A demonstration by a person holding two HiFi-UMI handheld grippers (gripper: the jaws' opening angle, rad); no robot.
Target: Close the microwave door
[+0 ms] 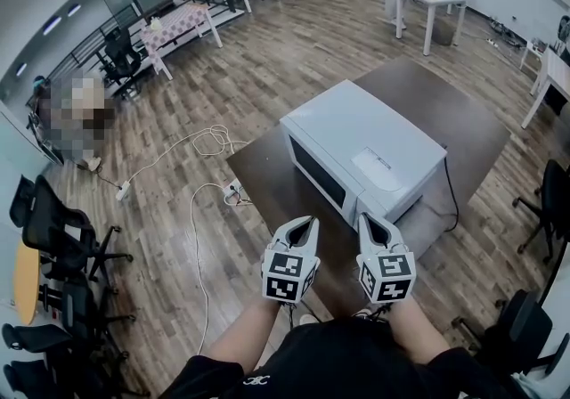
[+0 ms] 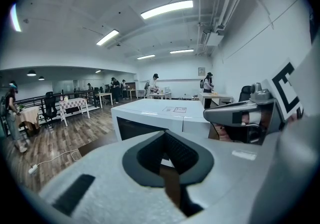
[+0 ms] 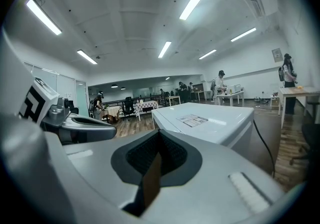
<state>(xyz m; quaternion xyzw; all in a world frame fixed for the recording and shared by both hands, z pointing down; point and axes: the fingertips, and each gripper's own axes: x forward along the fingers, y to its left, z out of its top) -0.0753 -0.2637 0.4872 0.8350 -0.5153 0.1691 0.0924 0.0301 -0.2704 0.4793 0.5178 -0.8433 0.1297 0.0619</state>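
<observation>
Microwave (image 1: 361, 152): on the worktop (image 1: 258, 166), just ahead of both sets of fingertips, door (image 1: 318, 173) shut.
Left gripper (image 1: 305, 224): fingers pressed together, empty; its view alone faces the door.
Right gripper (image 1: 368, 221): fingers together, empty; its view shows only the microwave's top and side.

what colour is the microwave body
White microwave, with a dark window in its front; the head view shows it best.

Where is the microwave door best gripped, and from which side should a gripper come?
The door lies flush with the front of the microwave and shows no handle, so there is little to pinch. Probably the best hold is its vertical edge beside the white panel, approached straight from the front; flat faces elsewhere give the jaws nothing.
</observation>
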